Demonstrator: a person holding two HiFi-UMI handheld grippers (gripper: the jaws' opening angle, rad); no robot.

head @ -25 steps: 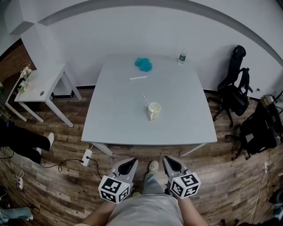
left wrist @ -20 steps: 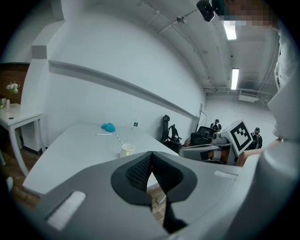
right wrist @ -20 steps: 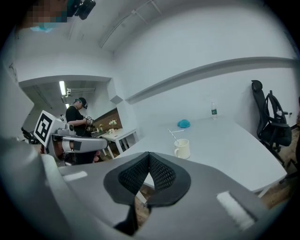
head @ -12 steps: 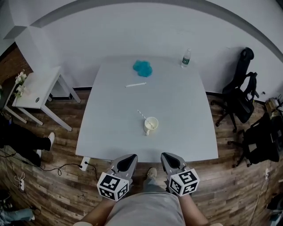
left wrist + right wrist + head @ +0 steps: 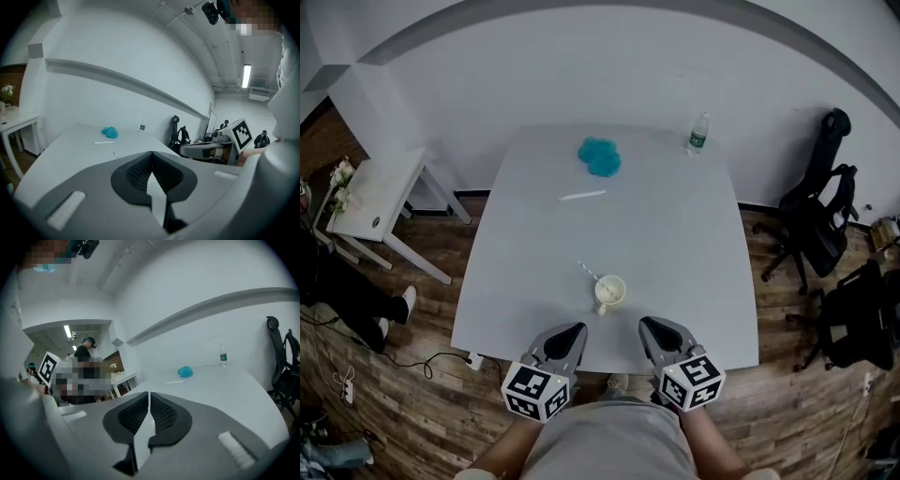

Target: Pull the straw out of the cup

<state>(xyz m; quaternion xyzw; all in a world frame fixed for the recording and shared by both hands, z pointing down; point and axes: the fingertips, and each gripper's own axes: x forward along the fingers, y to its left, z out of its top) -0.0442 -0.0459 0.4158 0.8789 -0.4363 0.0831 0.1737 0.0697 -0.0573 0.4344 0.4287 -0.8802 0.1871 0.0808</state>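
A cream cup [image 5: 608,293] stands near the front edge of the pale grey table [image 5: 675,244], with a striped straw [image 5: 587,271] leaning out of it to the upper left. My left gripper [image 5: 567,335] and right gripper [image 5: 652,327] hover side by side at that front edge, just short of the cup, one on each side of it. Both are shut with nothing between their pads. In the left gripper view the jaws [image 5: 151,155] meet, and the straw's top [image 5: 115,154] shows beyond them. The right gripper's jaws [image 5: 149,395] are closed too.
Farther back on the table lie a white stick [image 5: 582,195], a blue cloth [image 5: 599,156] and a water bottle [image 5: 698,134]. A small white side table [image 5: 375,192] stands left. Black office chairs [image 5: 816,220] stand right. A person's legs [image 5: 352,300] show at the left.
Both grippers have moved forward together from over the wooden floor to the table's front edge. The cup and straw now lie much closer to them. Both jaws stayed shut.
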